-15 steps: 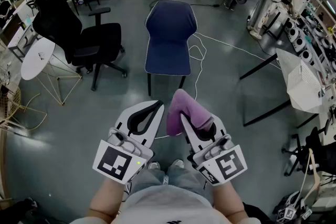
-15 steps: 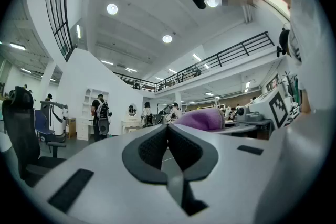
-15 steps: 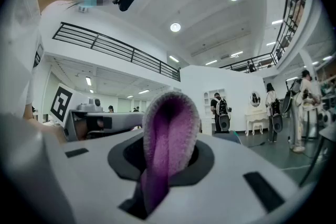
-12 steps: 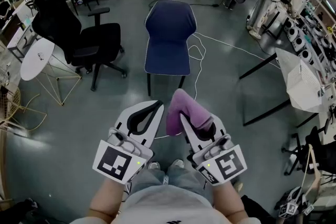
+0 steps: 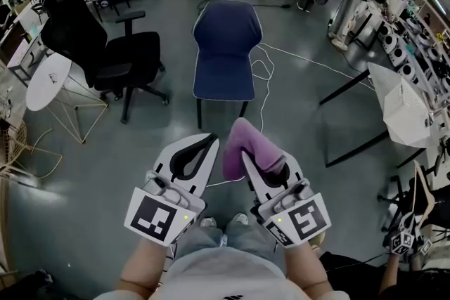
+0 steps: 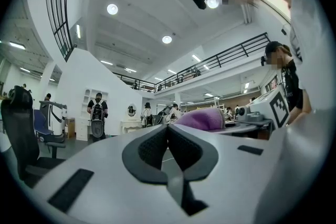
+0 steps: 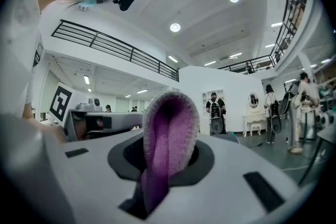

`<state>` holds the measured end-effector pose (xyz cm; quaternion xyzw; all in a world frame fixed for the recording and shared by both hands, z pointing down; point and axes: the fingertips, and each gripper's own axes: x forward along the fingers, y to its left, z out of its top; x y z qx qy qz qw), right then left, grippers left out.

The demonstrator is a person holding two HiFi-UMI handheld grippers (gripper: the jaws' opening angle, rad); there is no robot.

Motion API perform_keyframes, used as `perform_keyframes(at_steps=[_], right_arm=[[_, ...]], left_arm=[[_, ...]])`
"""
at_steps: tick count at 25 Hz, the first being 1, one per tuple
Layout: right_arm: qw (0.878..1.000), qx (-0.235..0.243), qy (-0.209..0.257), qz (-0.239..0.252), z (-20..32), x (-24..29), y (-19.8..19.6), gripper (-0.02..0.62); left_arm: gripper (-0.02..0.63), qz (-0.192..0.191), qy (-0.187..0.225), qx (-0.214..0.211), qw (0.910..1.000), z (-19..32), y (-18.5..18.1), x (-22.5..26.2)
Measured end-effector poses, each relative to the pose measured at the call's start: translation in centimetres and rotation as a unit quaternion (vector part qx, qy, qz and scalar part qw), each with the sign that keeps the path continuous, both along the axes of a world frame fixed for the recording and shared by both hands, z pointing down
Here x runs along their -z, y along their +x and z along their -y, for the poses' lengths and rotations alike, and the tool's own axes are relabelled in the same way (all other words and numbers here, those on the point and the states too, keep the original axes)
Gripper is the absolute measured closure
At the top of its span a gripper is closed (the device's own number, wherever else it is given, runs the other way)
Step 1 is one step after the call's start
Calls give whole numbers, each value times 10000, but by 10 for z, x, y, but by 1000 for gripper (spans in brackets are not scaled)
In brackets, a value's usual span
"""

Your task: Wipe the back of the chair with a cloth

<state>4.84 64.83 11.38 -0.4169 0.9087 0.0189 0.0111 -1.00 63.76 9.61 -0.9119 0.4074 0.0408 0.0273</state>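
Note:
A dark blue chair [image 5: 226,53] with black legs stands on the grey floor ahead of me, its seat facing me and its back at the far side. My right gripper [image 5: 247,157] is shut on a folded purple cloth [image 5: 245,146], which bulges out past the jaws; the cloth [image 7: 168,141] fills the gap in the right gripper view. My left gripper [image 5: 208,142] is beside it, shut with nothing held, its jaws [image 6: 169,136] meeting at the tips. Both grippers hover low near my body, well short of the chair.
A black office chair [image 5: 98,53] stands left of the blue chair, with a white round table [image 5: 48,79] beyond it. A white cable [image 5: 271,63] loops on the floor to the right. Black-legged tables [image 5: 401,105] with equipment line the right side. People stand at the far end.
Nothing has moved in the grippers or the cloth; the head view has shifted very slightly.

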Motion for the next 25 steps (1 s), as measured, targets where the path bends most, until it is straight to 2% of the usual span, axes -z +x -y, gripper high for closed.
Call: perform_keyframes(at_steps=[4, 10, 16, 25], right_arm=[[10000, -55, -4, -23, 0, -2, -6, 522], [9999, -142, -69, 28, 1, -6, -17, 520], [9996, -226, -74, -157, 12, -9, -22, 523], [9997, -178, -170, -72, 72, -8, -22, 525]], left_arm=[[593, -25, -117, -49, 9999, 0, -5, -3], [593, -8, 66, -40, 10000, 5, -18, -5], [592, -16, 18, 45, 10000, 16, -30, -7], [594, -4, 0, 189, 9998, 69, -37, -5]])
